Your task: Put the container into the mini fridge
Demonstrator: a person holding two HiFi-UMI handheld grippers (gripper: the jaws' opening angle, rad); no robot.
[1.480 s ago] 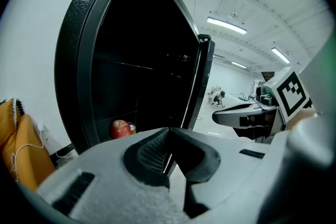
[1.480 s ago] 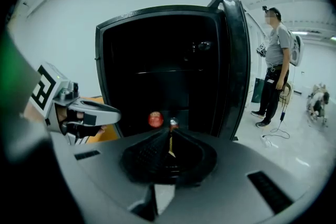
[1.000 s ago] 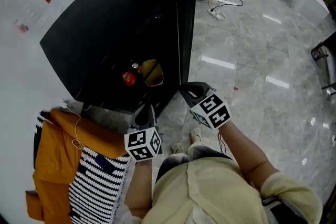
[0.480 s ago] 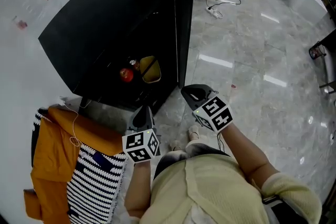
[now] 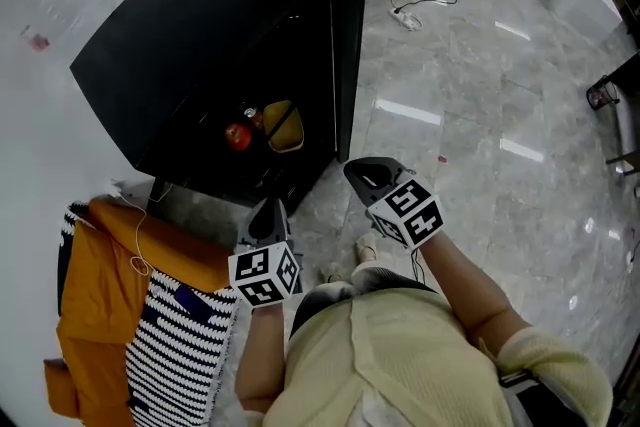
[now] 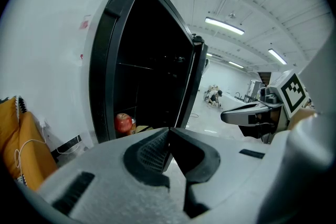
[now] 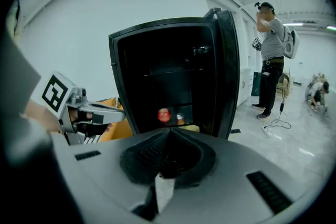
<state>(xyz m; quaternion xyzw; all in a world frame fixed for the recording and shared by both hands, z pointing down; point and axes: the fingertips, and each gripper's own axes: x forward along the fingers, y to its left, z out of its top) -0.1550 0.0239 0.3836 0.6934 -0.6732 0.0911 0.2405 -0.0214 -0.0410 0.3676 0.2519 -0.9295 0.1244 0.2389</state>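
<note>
A black mini fridge (image 5: 200,35) stands with its door (image 5: 345,45) swung open. Low inside it lie a yellowish container (image 5: 284,127), a red apple (image 5: 237,136) and a small can (image 5: 254,117). My left gripper (image 5: 268,210) is shut and empty, a short way in front of the fridge's lower edge. The right gripper (image 5: 362,173) is also shut and empty, beside the door's lower corner. In the left gripper view the shut left gripper (image 6: 169,131) points at the apple (image 6: 123,123). The right gripper (image 7: 169,131) faces the apple (image 7: 164,115) and the container (image 7: 190,127).
An orange garment (image 5: 100,295) and a black-and-white striped cloth (image 5: 180,345) lie at the lower left. A cable and power strip (image 5: 410,15) cross the glossy floor behind the door. A person (image 7: 272,55) stands beyond the fridge. A white wall runs along the left.
Both grippers stay shut and have drawn back slightly from the fridge. Nothing was taken hold of or let go.
</note>
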